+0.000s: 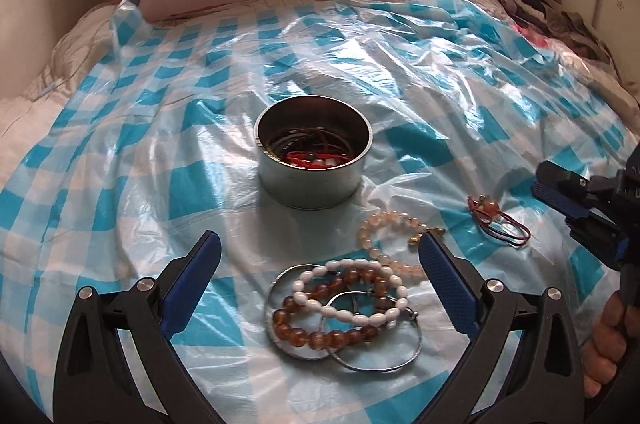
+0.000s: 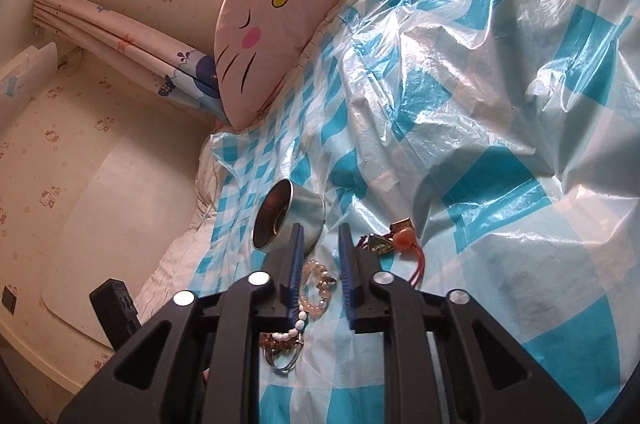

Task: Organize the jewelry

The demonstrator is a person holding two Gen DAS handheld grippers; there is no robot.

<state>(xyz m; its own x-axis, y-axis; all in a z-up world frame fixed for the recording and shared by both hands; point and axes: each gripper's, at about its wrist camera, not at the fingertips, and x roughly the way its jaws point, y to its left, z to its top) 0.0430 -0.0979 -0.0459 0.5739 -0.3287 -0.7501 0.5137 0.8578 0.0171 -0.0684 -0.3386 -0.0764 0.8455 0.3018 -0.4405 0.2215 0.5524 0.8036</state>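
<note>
Left wrist view: heaped beaded bracelets and silver bangles [image 1: 344, 308] lie before the round metal tin [image 1: 314, 151], between the wide-open, empty left gripper [image 1: 320, 256]; right gripper [image 2: 320, 236], part-open and empty, nears the red cord bracelet [image 1: 500, 222]; tangled strands may drag neighbours across the slippery checked plastic sheet [image 1: 160, 103].

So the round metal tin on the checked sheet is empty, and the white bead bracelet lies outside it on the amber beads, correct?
Not quite: the round metal tin is not empty. The left wrist view shows dark bangles and a red cord piece inside it. The rest holds: it stands on the checked sheet, and the white bead bracelet lies outside it on the amber beads.
</note>
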